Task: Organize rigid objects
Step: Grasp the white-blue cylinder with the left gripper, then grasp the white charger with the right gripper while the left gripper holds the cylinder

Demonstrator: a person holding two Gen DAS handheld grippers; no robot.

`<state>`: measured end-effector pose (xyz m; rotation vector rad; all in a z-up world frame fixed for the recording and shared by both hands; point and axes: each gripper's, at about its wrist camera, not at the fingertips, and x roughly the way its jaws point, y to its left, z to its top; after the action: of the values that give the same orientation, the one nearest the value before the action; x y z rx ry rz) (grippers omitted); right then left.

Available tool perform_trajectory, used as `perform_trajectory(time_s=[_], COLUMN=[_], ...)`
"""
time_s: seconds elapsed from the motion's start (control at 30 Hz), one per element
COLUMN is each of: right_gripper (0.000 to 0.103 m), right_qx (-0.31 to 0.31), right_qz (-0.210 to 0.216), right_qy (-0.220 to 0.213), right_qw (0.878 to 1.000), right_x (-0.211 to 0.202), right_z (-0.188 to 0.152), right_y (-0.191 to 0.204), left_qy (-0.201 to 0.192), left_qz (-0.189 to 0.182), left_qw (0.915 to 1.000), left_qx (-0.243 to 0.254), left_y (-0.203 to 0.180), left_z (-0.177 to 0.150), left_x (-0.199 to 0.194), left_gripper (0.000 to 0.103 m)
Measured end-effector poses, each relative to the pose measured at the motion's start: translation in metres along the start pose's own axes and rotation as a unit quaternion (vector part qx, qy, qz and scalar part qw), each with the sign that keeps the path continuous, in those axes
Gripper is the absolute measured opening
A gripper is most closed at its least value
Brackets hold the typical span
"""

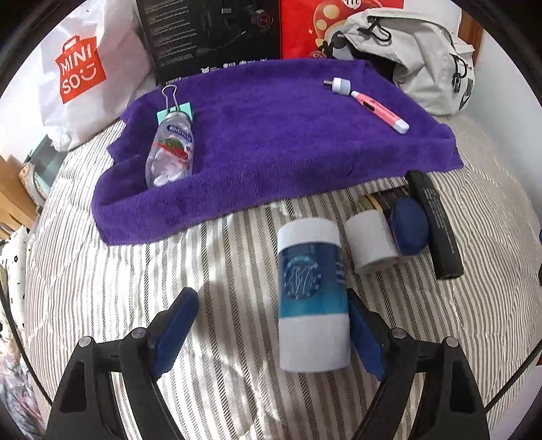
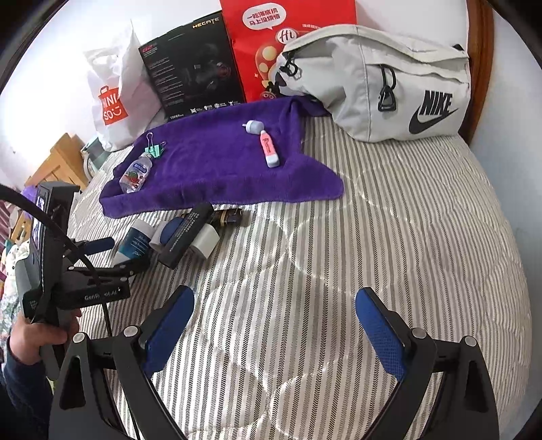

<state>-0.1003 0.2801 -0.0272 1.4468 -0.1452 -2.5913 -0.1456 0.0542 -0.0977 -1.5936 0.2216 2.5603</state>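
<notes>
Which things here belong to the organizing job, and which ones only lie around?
Job things: blue-labelled tube, white cap, black stick, clear bottle, binder clip, pink highlighter, purple towel.

Lying about: grey Nike bag, Miniso bag, black box, red bag.

A bed against a white wall, lit by patchy daylight.

The bed (image 2: 389, 216) wears a quilted cover in grey and white stripes, with bright patches of light falling across it. Behind it runs a plain white wall (image 2: 67, 50). A curved wooden headboard (image 2: 482, 50) (reddish brown) rises at the far right corner. Off the left edge of the bed stands light wooden furniture (image 2: 59, 159), only partly in view.
</notes>
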Motion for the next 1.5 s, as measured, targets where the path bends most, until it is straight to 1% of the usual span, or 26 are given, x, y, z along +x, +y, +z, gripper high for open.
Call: perform_trajectory(time_s=[0.1, 0.13, 0.17, 0.2, 0.27, 0.33, 0.4, 0.5, 0.6, 0.77, 0.87, 0.9, 1.0, 1.17, 1.37, 1.43, 1.5], right_gripper=[0.095, 0.095, 0.095, 0.095, 0.095, 0.095, 0.095, 0.095, 0.095, 0.095, 0.095, 0.095, 0.095, 0.095, 0.095, 0.095, 0.095], right_qx=[0.0, 0.001, 0.001, 0.003, 0.01, 0.018, 0.023, 0.015, 0.007, -0.014, -0.032, -0.03, -0.014, 0.001, -0.017, -0.014, -0.026], right_qz=[-0.004, -0.003, -0.003, -0.003, -0.001, 0.007, 0.02, 0.024, 0.041, 0.041, 0.023, 0.013, 0.005, -0.027, -0.026, -0.017, -0.005], right_qy=[0.002, 0.004, 0.006, 0.006, 0.008, 0.006, 0.006, 0.003, 0.003, 0.015, 0.025, 0.025, 0.027, 0.038, 0.045, 0.044, 0.042], right_qw=[1.0, 1.0, 1.0, 1.0, 1.0, 1.0, 1.0, 1.0, 0.999, 0.999, 0.999, 0.999, 1.0, 0.999, 0.998, 0.999, 0.999], right_x=[0.004, 0.005, 0.006, 0.008, 0.012, 0.017, 0.022, 0.027, 0.036, 0.062, 0.077, 0.079, 0.079, 0.078, 0.068, 0.062, 0.056], right_z=[-0.002, -0.003, -0.003, -0.004, -0.004, -0.002, 0.002, 0.01, 0.02, 0.032, 0.034, 0.033, 0.03, 0.022, 0.01, 0.005, 0.001], right_y=[0.0, 0.0, -0.001, -0.001, -0.002, -0.003, 0.0, 0.011, 0.024, 0.049, 0.056, 0.054, 0.04, 0.016, 0.011, 0.009, 0.012], left_qy=[-0.008, -0.009, -0.014, -0.022, -0.027, -0.033, -0.04, -0.04, -0.037, -0.034, -0.035, -0.036, -0.038, -0.039, -0.037, -0.037, -0.037], left_qz=[-0.013, -0.015, -0.023, -0.033, -0.038, -0.044, -0.049, -0.056, -0.046, -0.051, -0.055, -0.055, -0.056, -0.059, -0.062, -0.062, -0.059], left_qw=[0.9999, 0.9998, 0.9996, 0.9992, 0.9987, 0.9979, 0.9975, 0.997, 0.998, 0.9981, 0.9979, 0.9978, 0.9977, 0.9975, 0.9974, 0.9974, 0.9976], left_qx=[0.006, 0.007, 0.007, 0.005, 0.019, 0.034, 0.032, 0.034, 0.023, 0.001, -0.003, -0.001, -0.002, 0.0, -0.002, -0.004, -0.001], left_y=[-0.002, -0.002, -0.003, -0.003, -0.007, -0.012, -0.011, -0.008, 0.005, 0.032, 0.036, 0.036, 0.037, 0.036, 0.036, 0.036, 0.036], left_z=[0.002, 0.003, 0.002, 0.001, 0.001, 0.002, 0.002, 0.004, 0.005, -0.001, -0.002, -0.003, -0.003, -0.004, -0.003, -0.003, -0.002], left_x=[0.002, 0.002, 0.001, -0.002, -0.003, -0.004, -0.004, -0.004, -0.003, -0.005, -0.005, -0.005, -0.005, -0.005, -0.005, -0.005, -0.005], left_gripper=[0.083, 0.079, 0.064, 0.059, 0.045, 0.037, 0.037, 0.037, 0.037, 0.037, 0.037, 0.037, 0.037, 0.037, 0.037, 0.037, 0.037])
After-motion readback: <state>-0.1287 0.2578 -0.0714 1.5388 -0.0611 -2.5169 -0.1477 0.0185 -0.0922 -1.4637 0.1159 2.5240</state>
